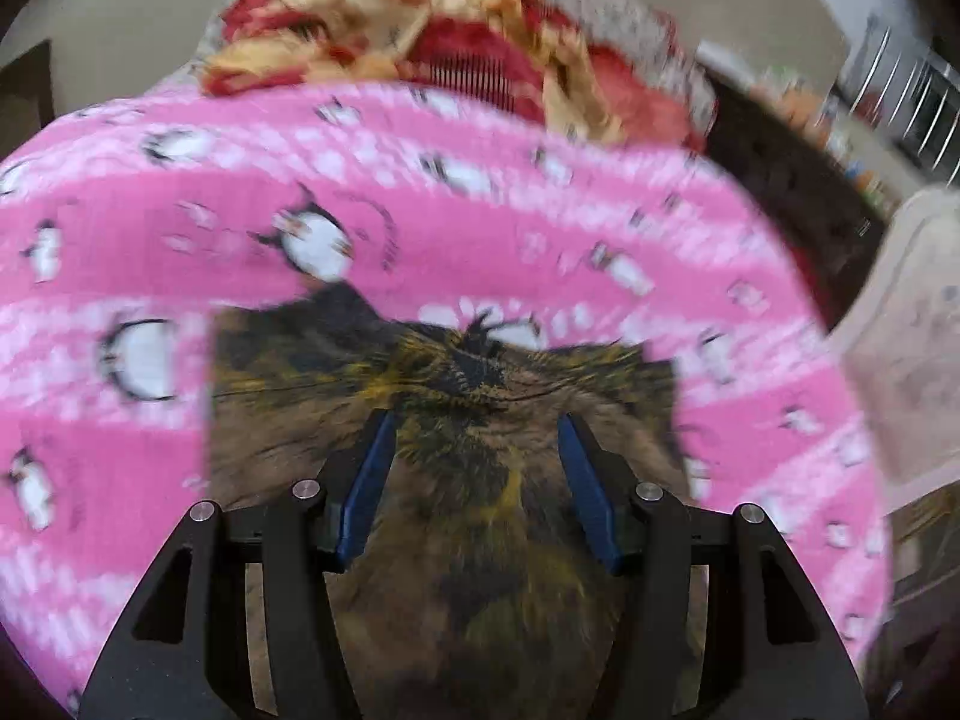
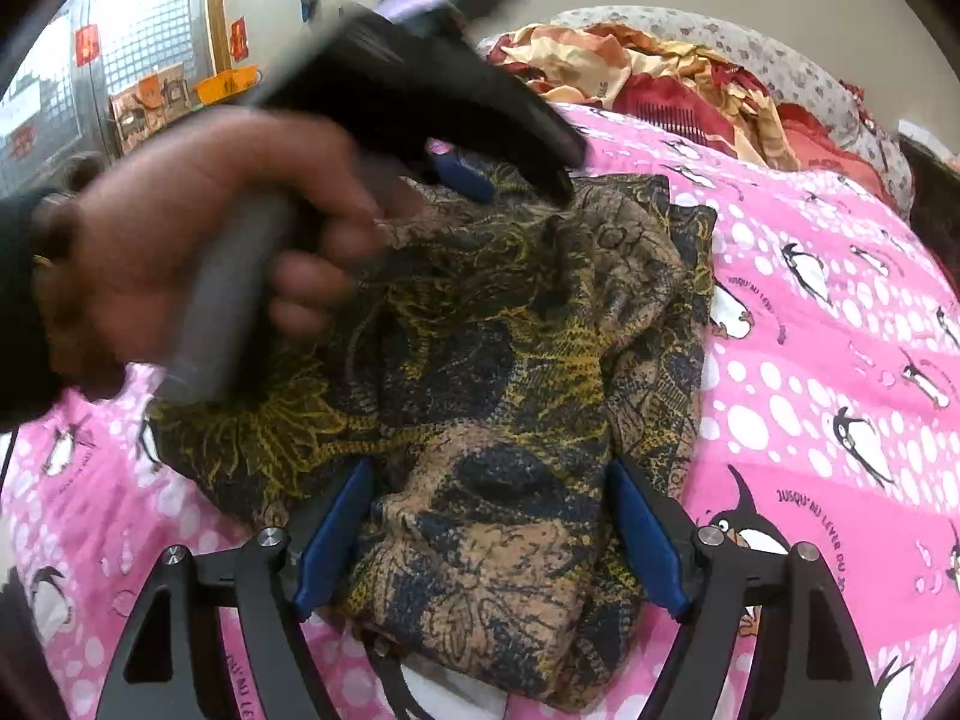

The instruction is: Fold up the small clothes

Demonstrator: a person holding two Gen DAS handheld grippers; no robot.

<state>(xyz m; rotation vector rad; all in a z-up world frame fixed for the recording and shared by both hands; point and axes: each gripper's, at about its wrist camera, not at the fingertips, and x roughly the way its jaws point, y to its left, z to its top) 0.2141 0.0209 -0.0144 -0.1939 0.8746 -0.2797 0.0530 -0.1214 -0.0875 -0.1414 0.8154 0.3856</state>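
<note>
Left wrist view: left claw (image 1: 477, 444), jaws apart and empty, hovers over the patterned garment (image 1: 456, 480) on the pink bedspread (image 1: 420, 228).

Right wrist view: right claw (image 2: 489, 516), jaws apart, straddles a garment ridge. Judged step: gathering for a fold; next, close on an edge.

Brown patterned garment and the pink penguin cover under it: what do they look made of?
Brown patterned garment: looks like thin, loosely woven or knitted fabric, matte; it bunches into soft folds and shows a grainy thread texture. Pink penguin cover: looks like smooth printed cloth, cotton or polyester, I cannot tell which; it lies flat with crisp printed penguins and lettering.
</note>
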